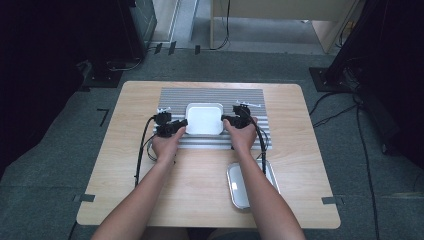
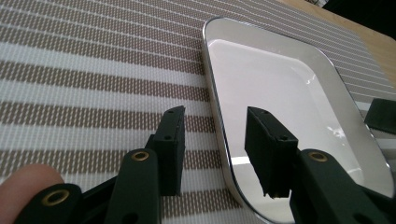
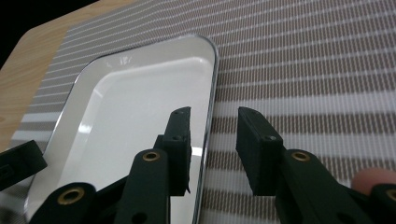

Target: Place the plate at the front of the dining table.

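White, glossy, rounded-rectangular tray (image 1: 204, 118) lies mid-placemat on the striped woven placemat (image 1: 212, 95), between both claws: left gripper (image 2: 215, 140) and right gripper (image 3: 212, 140) each straddle an opposite tray rim, jaws open, equally near.

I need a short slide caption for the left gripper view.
Open left gripper straddling the rim of a white tray on a striped mat.

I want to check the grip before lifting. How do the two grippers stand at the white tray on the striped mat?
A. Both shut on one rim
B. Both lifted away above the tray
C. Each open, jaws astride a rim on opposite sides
C: the left gripper and right gripper each have open jaws either side of the white tray rim, on opposite sides.
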Demonstrator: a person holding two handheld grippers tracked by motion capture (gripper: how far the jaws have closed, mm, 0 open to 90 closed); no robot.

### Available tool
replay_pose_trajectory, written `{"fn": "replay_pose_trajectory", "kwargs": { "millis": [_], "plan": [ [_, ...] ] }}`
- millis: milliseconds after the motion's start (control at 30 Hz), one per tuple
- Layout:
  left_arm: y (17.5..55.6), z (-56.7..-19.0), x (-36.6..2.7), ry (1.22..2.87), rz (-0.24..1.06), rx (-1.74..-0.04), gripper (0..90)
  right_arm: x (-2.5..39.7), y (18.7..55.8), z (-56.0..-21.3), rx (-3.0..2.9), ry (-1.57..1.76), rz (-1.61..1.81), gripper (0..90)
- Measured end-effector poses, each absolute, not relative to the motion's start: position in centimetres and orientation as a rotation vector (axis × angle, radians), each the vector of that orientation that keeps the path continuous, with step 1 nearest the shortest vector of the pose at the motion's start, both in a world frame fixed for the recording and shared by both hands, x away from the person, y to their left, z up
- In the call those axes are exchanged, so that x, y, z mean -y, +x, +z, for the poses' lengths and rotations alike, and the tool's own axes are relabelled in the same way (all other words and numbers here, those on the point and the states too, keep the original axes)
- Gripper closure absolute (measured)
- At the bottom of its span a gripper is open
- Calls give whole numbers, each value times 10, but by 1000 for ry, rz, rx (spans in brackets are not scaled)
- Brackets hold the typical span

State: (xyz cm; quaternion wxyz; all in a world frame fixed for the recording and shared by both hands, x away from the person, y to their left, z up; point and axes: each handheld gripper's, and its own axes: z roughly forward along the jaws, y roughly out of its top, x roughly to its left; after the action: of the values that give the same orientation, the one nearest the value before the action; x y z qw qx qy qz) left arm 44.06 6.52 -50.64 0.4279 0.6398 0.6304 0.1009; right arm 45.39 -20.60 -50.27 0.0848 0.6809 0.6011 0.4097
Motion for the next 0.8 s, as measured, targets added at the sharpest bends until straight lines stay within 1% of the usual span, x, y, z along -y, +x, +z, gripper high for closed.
{"fn": "replay_pose_trajectory", "kwargs": {
  "millis": [100, 200, 267, 333, 433, 467, 500, 600, 800],
  "plan": [
    [432, -508, -65, 1608, 209, -1577, 592, 204, 439, -501, -1788, 2088, 1202, 700],
    [429, -510, -62, 1618, 191, -1582, 599, 203, 434, -502, -1793, 2123, 1178, 702],
    [426, -511, -57, 1638, 200, -1584, 646, 202, 431, -503, -1826, 2120, 1181, 706],
    [426, -512, -54, 1646, 201, -1585, 720, 201, 430, -503, -1834, 2122, 1173, 716],
    [426, -511, -47, 1661, 219, -1587, 753, 195, 428, -505, -1857, 2104, 1137, 795],
    [426, -511, -47, 1661, 219, -1587, 759, 195, 428, -505, -1857, 2104, 1137, 795],
    [427, -510, -46, 1659, 226, -1595, 766, 192, 428, -506, -1852, 2101, 1094, 823],
    [431, -510, -44, 1653, 230, -1602, 779, 192, 429, -506, -1809, 2120, 1104, 842],
    [442, -509, -33, 1659, 235, -1602, 779, 198, 437, -508, -1719, 2153, 1116, 853]
  ]
}}
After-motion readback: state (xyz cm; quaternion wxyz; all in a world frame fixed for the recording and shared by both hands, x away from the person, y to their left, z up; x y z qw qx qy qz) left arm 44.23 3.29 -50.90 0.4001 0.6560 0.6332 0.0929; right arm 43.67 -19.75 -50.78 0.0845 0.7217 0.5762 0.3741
